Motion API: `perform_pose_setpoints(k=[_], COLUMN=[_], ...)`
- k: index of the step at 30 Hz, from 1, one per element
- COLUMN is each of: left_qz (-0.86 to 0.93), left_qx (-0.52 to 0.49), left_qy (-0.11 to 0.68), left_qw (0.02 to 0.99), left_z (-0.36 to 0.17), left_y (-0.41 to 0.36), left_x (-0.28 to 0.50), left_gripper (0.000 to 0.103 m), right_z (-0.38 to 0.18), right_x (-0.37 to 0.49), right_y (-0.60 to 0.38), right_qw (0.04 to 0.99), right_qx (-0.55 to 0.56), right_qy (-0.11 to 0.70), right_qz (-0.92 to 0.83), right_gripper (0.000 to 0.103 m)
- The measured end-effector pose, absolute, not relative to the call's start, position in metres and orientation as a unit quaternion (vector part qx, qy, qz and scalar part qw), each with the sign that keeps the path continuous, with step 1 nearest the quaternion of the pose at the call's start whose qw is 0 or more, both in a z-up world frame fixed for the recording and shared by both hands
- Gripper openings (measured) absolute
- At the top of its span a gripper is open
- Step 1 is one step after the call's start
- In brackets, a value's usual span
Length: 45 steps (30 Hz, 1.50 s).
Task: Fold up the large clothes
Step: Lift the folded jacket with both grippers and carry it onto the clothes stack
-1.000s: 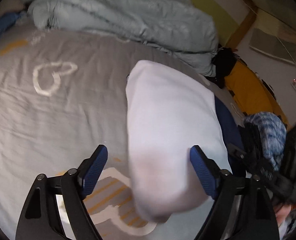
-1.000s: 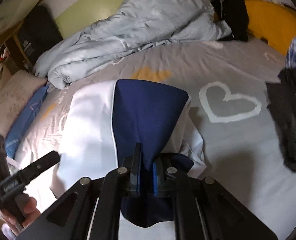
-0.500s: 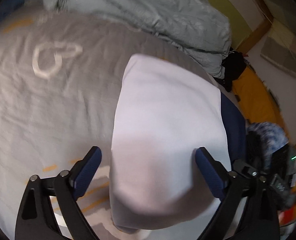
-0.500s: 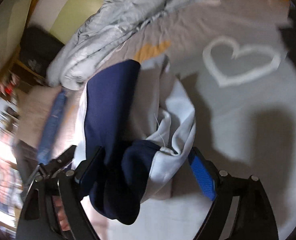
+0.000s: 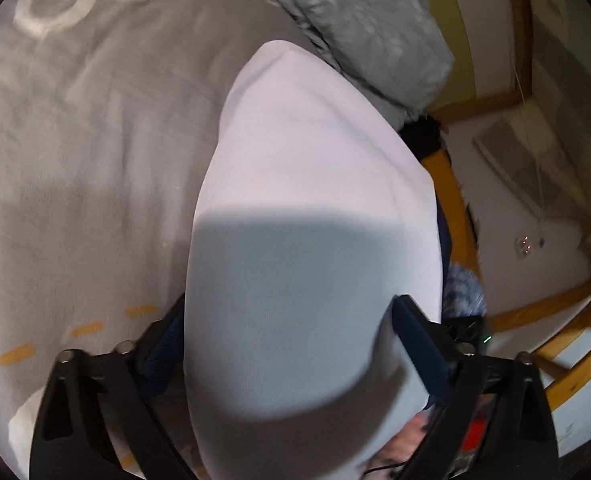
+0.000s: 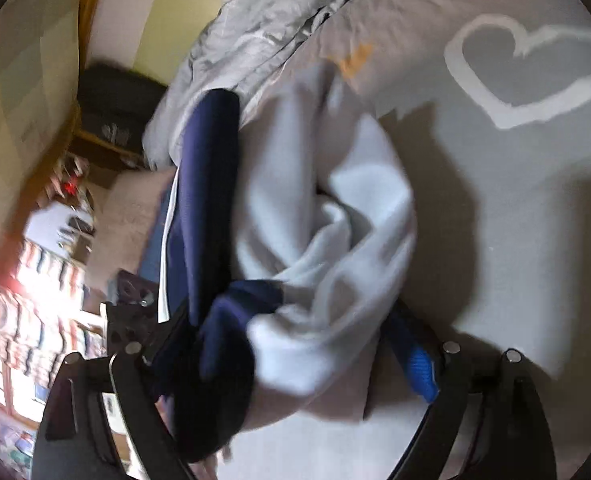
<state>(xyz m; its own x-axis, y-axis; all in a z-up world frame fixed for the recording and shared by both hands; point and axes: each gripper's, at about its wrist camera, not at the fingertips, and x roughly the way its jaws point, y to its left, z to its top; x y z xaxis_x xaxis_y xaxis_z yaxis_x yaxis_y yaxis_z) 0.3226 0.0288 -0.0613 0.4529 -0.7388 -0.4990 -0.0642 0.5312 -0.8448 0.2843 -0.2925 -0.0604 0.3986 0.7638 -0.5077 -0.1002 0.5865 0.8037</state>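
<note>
A white and navy garment (image 5: 307, 216) lies folded on the grey bed sheet (image 5: 79, 152). In the left wrist view its white side fills the middle and lies between the wide-open fingers of my left gripper (image 5: 287, 344). In the right wrist view the garment (image 6: 319, 216) shows a navy panel on the left and bunched white fabric on the right. It sits between the open fingers of my right gripper (image 6: 291, 344), whose blue pad (image 6: 415, 364) shows at the right. Neither gripper pinches the cloth.
A crumpled pale blue duvet (image 5: 375, 28) lies at the far side of the bed, also in the right wrist view (image 6: 271, 20). White heart prints (image 6: 527, 68) mark the sheet. A wooden frame (image 5: 555, 340) and a blue checked cloth (image 5: 463, 288) are at the right.
My right gripper has opened and let go of the navy fabric, and its view has tilted. My left gripper stays open and has moved forward over the white garment.
</note>
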Motion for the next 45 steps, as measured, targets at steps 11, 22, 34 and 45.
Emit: perform_pose_setpoints(k=[11,22,34,45], left_qz=[-0.294,-0.408,-0.496,-0.462], left_qx=[-0.382,-0.283,-0.221,-0.203], left_qy=[0.404,0.349,0.407,0.475], left_qw=[0.777,0.795,0.735,0.720], left_z=[0.004,0.170,0.175,0.107], left_y=[0.012,-0.149,-0.394,-0.423], left_x=[0.312,0.331,0.384,0.375], left_gripper=[0.058,0.058,0.058,0.066], right_z=[0.011,0.145,0.139,0.112], right_x=[0.263,0.193,0.157,0.134], right_y=[-0.297,-0.426,-0.622,-0.647], right_qw=[0.794,0.859,0.857,0.853], right_qx=[0.329,0.359,0.439,0.411], right_qy=[0.411,0.295,0.263,0.320], right_qz=[0.305,0.214,0.062,-0.027], right_gripper=[0.061,0.062,0.065,0.065])
